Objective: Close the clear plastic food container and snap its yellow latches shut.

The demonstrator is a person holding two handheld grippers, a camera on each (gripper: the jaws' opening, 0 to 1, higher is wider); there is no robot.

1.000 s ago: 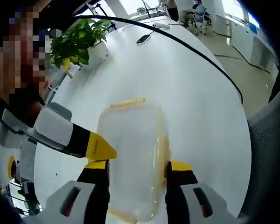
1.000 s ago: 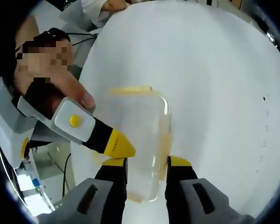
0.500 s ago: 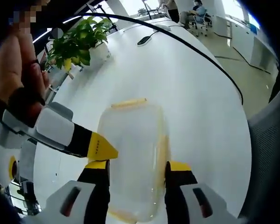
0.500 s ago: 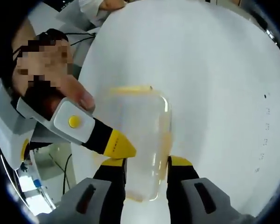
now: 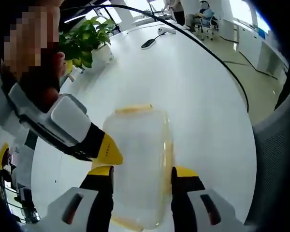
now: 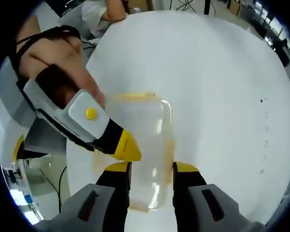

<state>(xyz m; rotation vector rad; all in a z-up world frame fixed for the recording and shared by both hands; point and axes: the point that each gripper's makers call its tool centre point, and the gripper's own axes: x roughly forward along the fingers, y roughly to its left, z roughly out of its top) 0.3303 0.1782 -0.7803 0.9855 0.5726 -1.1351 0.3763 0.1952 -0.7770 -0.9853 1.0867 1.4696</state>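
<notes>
No text, label, brand, number or sign can be read in either view. Small dark marks sit on the yellow tip of the other gripper at centre left of both views, and faint specks dot the white surface (image 6: 222,72) at right, all too small to make out.

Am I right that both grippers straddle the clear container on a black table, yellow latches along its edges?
Not quite: the table is white, not black, as the right gripper view shows. The rest stands: both grippers straddle the clear container with yellow latches.
</notes>
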